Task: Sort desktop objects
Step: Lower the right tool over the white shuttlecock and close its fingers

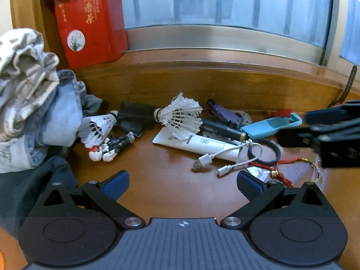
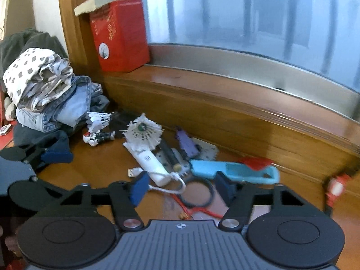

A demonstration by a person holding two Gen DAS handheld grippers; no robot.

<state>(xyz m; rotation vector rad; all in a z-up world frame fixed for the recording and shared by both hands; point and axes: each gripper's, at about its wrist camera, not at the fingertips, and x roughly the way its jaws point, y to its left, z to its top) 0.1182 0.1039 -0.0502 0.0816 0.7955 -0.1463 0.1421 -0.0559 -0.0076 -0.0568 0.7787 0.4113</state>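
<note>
- Our left gripper [image 1: 182, 181] hangs over the bare brown wooden desk [image 1: 162, 180], its blue-padded fingers [image 1: 117, 183] spread wide and holding nothing.
- Our right gripper [image 2: 181, 187] is also spread and empty, above the thin black rubber ring [image 2: 209, 194] and the white charging cable [image 2: 177, 183].
- The white feather shuttlecock [image 1: 182, 118] lies on the white plastic tube [image 1: 202, 145], with the turquoise silicone case [image 1: 272, 126] near on the right.
- The pile of folded clothes [image 1: 33, 103] is at the left, touching a second black-striped shuttlecock [image 1: 96, 127].
</note>
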